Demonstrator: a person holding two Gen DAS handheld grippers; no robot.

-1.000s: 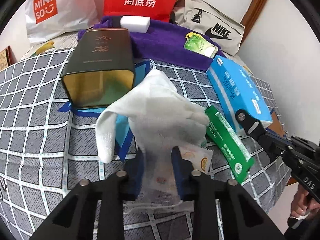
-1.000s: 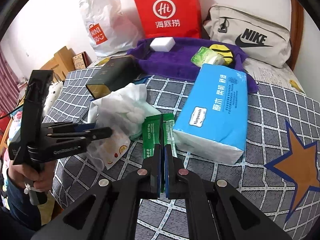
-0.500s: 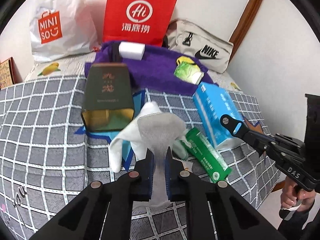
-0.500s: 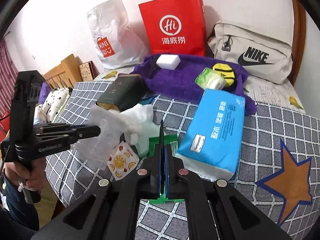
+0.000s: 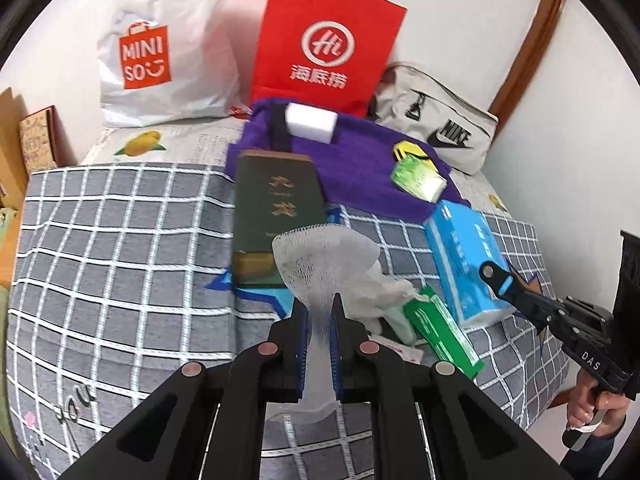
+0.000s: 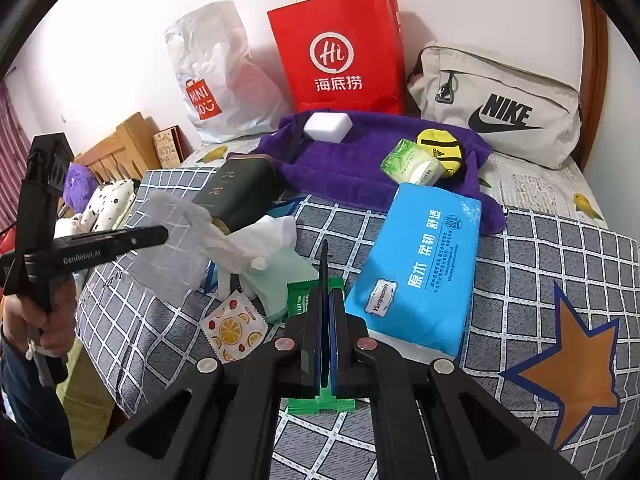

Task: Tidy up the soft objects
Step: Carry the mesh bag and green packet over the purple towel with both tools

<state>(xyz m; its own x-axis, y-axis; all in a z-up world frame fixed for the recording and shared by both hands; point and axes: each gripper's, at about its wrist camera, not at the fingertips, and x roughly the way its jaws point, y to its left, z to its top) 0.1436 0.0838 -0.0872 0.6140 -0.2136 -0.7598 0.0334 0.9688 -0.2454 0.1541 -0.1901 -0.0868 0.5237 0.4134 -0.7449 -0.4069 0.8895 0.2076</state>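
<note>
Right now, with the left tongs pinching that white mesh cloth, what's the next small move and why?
Probably carry the white mesh cloth forward toward the purple towel, where the sponge and tissue pack already sit. The left tongs are shut on it, and in the right wrist view it hangs off the bedspread, so nothing seems to hold it back.

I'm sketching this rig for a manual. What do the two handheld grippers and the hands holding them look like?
Both are matte black plastic with angular cut-out frames, round copper-coloured rivets and blue pads lining the fingers. The left gripper reads "GenRobot.AI" in white along its side, seen from the right wrist camera; the right gripper shows "DAS" and a blue patch near its tip. No cables show. Bare hands grip black handles; dark sleeves.
</note>
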